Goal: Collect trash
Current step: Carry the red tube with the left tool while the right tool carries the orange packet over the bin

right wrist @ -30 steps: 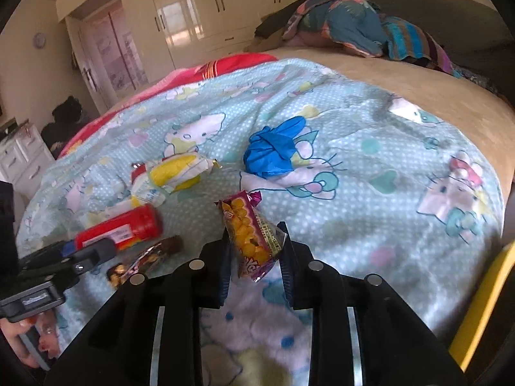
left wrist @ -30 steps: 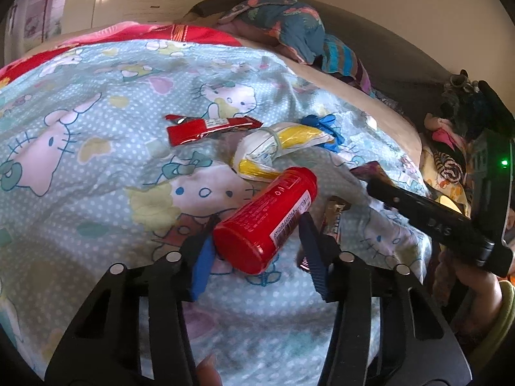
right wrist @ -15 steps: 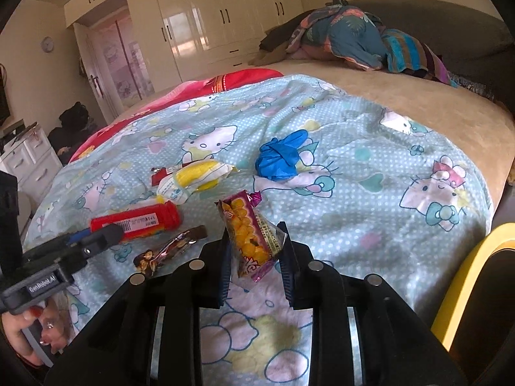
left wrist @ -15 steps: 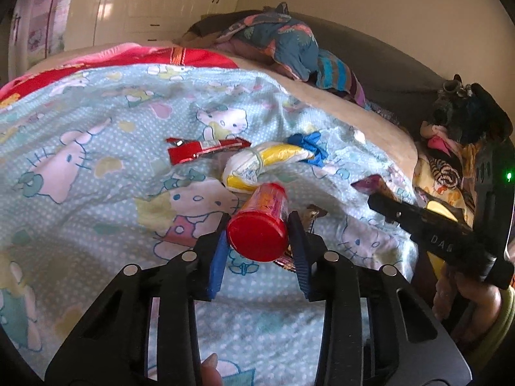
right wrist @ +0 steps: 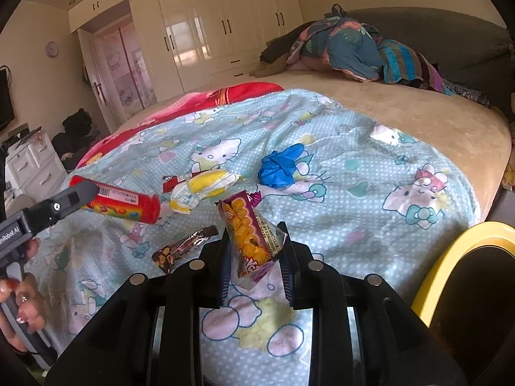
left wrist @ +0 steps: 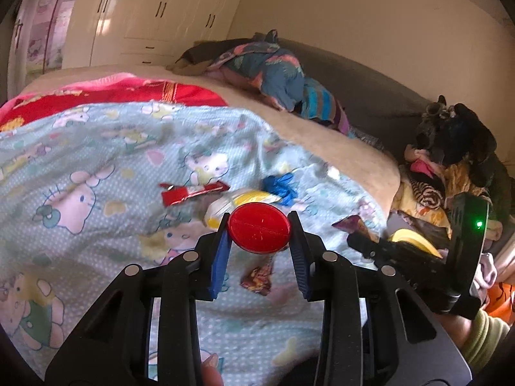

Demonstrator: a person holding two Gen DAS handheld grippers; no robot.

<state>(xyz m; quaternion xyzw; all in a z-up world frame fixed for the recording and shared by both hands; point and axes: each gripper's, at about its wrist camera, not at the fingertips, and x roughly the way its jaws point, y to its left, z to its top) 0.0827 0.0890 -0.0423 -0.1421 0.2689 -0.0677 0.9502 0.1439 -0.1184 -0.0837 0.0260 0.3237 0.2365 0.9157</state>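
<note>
My left gripper [left wrist: 259, 234] is shut on a red candy tube [left wrist: 259, 232], held above the bed with its round end toward the camera; the tube also shows in the right wrist view [right wrist: 124, 204]. My right gripper [right wrist: 256, 252] is shut on a purple snack packet [right wrist: 252, 239] with orange pieces on it. On the Hello Kitty blanket [right wrist: 354, 173] lie a brown wrapper [right wrist: 183, 247], a yellow-and-white wrapper [right wrist: 202, 188], a red wrapper [left wrist: 193, 191] and a crumpled blue glove [right wrist: 281, 165].
A yellow-rimmed bin [right wrist: 457, 257] stands at the lower right beside the bed. Folded colourful bedding [right wrist: 347, 48] lies at the bed's far end. Clothes and a dark plush toy [left wrist: 457, 141] are piled to the right. White wardrobes [right wrist: 225, 29] line the far wall.
My left gripper has closed on the red tube and lifted it off the blanket, turning its end toward the camera. My right gripper has drawn back from the bed with the snack packet; the yellow bin rim has come into view.
</note>
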